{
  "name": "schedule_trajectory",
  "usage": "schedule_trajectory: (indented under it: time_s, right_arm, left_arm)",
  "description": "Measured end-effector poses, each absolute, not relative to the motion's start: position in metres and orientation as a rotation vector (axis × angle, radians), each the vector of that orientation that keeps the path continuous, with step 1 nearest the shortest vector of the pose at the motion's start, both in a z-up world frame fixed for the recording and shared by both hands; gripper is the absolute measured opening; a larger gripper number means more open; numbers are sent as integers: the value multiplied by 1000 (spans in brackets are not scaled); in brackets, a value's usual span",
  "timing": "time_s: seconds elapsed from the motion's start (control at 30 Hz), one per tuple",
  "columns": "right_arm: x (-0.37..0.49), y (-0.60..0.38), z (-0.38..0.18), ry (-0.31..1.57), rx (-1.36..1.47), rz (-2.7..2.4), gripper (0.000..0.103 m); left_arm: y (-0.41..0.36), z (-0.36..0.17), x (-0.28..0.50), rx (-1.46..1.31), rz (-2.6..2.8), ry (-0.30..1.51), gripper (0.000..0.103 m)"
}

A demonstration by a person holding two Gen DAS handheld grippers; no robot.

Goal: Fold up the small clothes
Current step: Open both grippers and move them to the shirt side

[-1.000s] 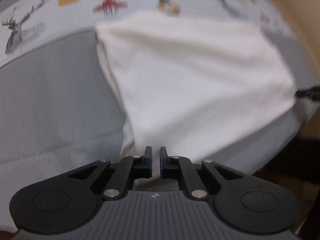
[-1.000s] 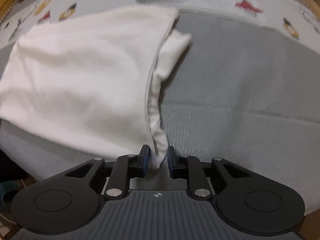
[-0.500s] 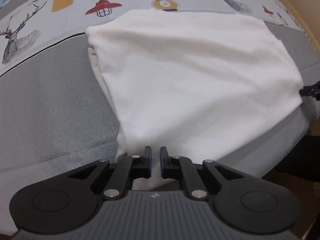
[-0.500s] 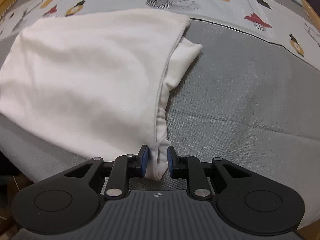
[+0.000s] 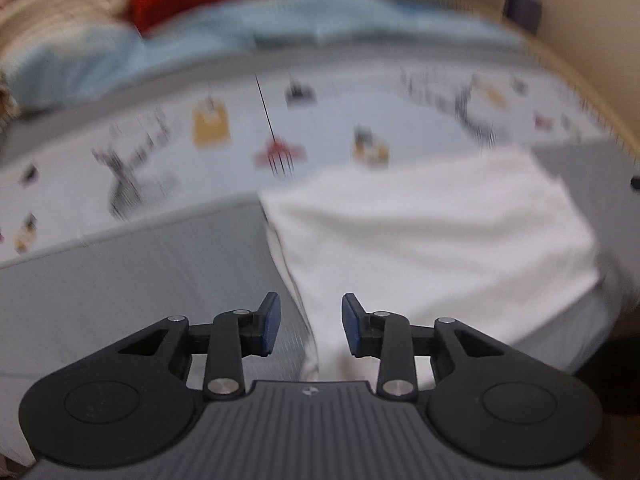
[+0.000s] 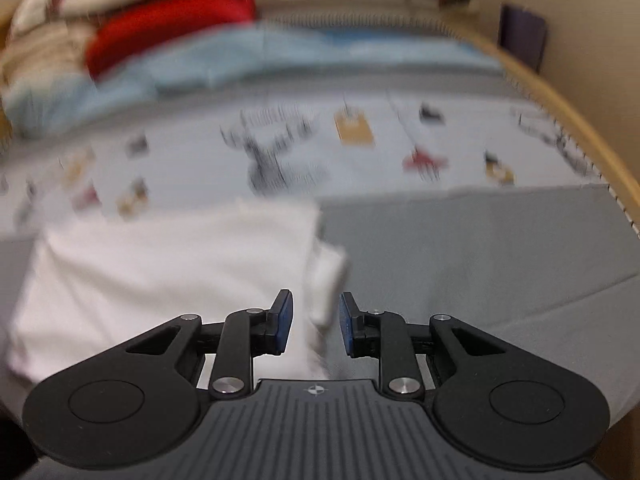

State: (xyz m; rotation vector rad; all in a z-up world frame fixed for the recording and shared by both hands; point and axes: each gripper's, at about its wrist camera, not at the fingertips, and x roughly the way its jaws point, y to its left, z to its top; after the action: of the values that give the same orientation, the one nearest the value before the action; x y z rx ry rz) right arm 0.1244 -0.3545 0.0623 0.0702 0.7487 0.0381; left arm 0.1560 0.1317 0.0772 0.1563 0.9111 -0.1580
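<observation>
A folded white garment (image 5: 432, 248) lies flat on the grey part of the bed. In the left wrist view my left gripper (image 5: 311, 324) is open, raised above the garment's near left corner, holding nothing. In the right wrist view the same garment (image 6: 168, 272) lies to the left. My right gripper (image 6: 315, 322) is open above its near right corner, where a tucked sleeve fold (image 6: 328, 276) sticks out. Both views are motion-blurred.
The bed cover has a grey band (image 6: 480, 260) and beyond it a pale printed sheet with deer and lamps (image 5: 200, 148). A light blue blanket (image 6: 240, 64) and a red item (image 6: 168, 28) lie at the far end. A wooden bed frame (image 6: 568, 104) runs along the right.
Both grippers have opened and let go of the garment's near corners, then lifted and tilted up, so the far end of the bed shows. The garment now rests flat.
</observation>
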Motion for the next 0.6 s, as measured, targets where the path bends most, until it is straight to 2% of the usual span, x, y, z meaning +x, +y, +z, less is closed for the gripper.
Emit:
schedule_trajectory:
  time_s: [0.1,0.23,0.27,0.3,0.37,0.6]
  right_arm:
    - [101,-318,76,665,59,123,27]
    - [77,-273,59,641,75,204,27]
    - [75,-264,52,661,85,213,25]
    - [74,-254,46,667,98,218,15]
    - [75,-234,38,677,119,233,7]
    - [74,-150,15,708,27,388,7]
  left_arm:
    - [139,108,133,66,-148,789,45]
    - [156,102,110,-45,-55,746,45]
    - [156,105,105,-40,-38,715,45]
    - [159,105,104,-41,-36,702,45]
    - [162,105,101,-53,-33,699,45]
    - [174,101,100,-42,-17,700,45]
